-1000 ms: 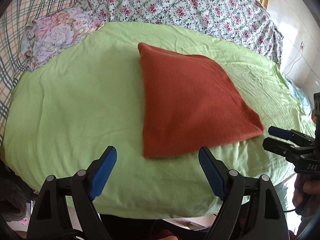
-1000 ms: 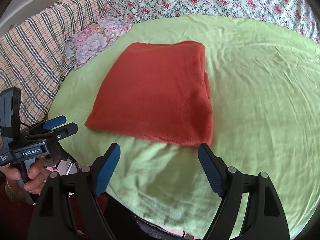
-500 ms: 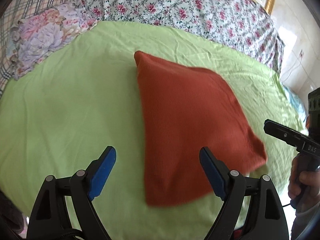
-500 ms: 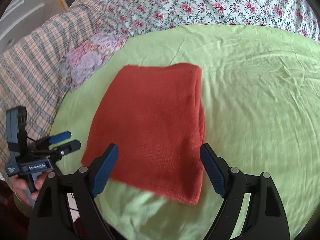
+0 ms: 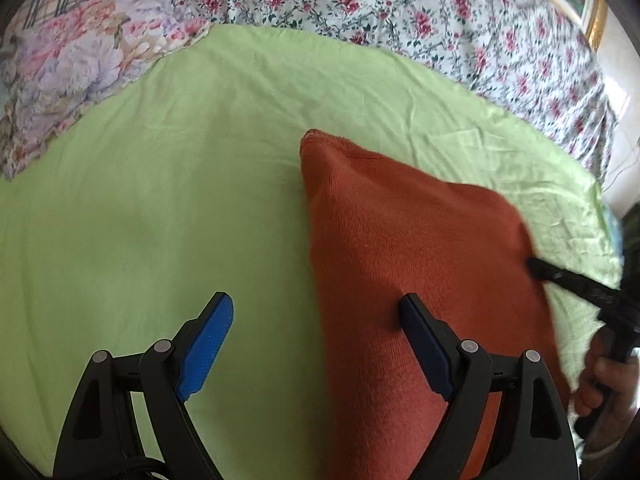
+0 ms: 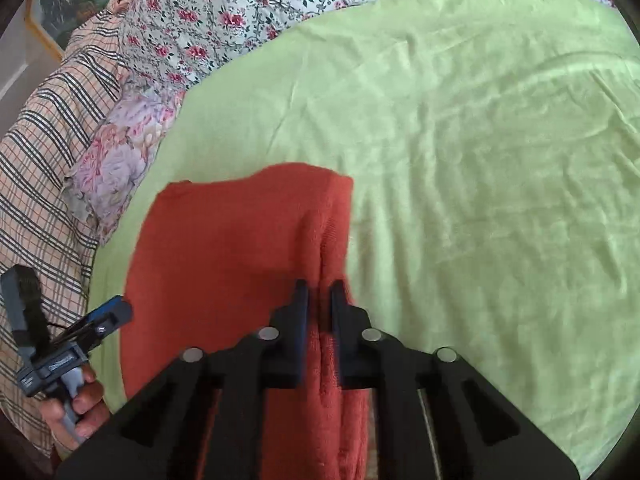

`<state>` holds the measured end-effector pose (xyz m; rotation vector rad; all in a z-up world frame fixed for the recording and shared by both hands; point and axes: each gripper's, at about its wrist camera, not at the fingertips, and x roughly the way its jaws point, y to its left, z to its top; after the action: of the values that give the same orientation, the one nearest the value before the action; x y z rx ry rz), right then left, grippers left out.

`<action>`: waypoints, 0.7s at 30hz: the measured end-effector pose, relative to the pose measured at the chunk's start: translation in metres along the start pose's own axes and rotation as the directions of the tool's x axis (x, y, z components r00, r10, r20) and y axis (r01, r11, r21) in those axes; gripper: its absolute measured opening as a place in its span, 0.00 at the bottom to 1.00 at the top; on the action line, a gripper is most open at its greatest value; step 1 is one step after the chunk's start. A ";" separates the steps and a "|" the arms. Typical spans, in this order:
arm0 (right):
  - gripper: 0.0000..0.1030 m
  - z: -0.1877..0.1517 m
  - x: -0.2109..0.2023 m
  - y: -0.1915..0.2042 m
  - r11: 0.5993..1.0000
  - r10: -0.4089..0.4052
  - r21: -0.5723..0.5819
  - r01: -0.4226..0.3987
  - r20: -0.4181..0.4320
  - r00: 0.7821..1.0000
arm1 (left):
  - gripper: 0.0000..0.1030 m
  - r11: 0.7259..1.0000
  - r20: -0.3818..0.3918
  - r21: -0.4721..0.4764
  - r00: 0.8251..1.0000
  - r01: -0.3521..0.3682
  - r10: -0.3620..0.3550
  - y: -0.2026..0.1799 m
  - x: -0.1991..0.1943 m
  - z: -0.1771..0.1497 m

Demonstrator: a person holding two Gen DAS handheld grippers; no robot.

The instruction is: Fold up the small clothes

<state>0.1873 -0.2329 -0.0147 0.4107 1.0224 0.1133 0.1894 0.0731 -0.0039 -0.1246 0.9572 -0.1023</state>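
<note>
Here the rust-orange knitted garment (image 6: 224, 264), already folded flat, lies on the lime-green bed sheet (image 6: 480, 140), toward the near edge and on the side of the pastel floral pillow (image 6: 120, 160). The right tongs (image 6: 320, 292) are closing on a pinched ridge of the garment's right-hand edge, cloth visibly caught between the pads. The left tongs (image 5: 316, 312) hang wide and empty over the garment's other long edge (one pad above cloth, one above sheet). That left edge runs away from the viewer, straight along the tongs' line, so the left hand probably only needs to drop and clench to match.
</note>
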 end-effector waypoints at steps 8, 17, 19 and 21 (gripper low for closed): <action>0.11 -0.004 0.020 -0.003 0.988 -0.126 -0.090 0.126 0.005 0.992 | 0.88 0.999 -0.040 0.028 0.999 -0.021 0.022 -0.003 0.024 -0.004; 0.29 -0.017 -0.038 0.008 0.998 -0.051 -0.026 0.054 0.081 0.995 | 0.87 0.998 -0.023 0.037 0.999 -0.041 0.042 -0.014 -0.017 -0.038; 0.33 -0.027 -0.048 0.017 0.998 -0.039 -0.039 0.042 0.085 0.996 | 0.87 0.998 -0.014 0.050 0.999 -0.047 0.047 -0.020 -0.028 -0.051; 0.36 -0.038 -0.056 0.024 0.998 -0.027 -0.049 0.031 0.083 0.996 | 0.87 0.997 -0.005 0.059 0.999 -0.049 0.050 -0.024 -0.038 -0.064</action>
<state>0.1282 -0.2161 0.0218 0.3518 0.9418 0.0955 0.1144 0.0511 -0.0057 -0.0462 0.9624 -0.0850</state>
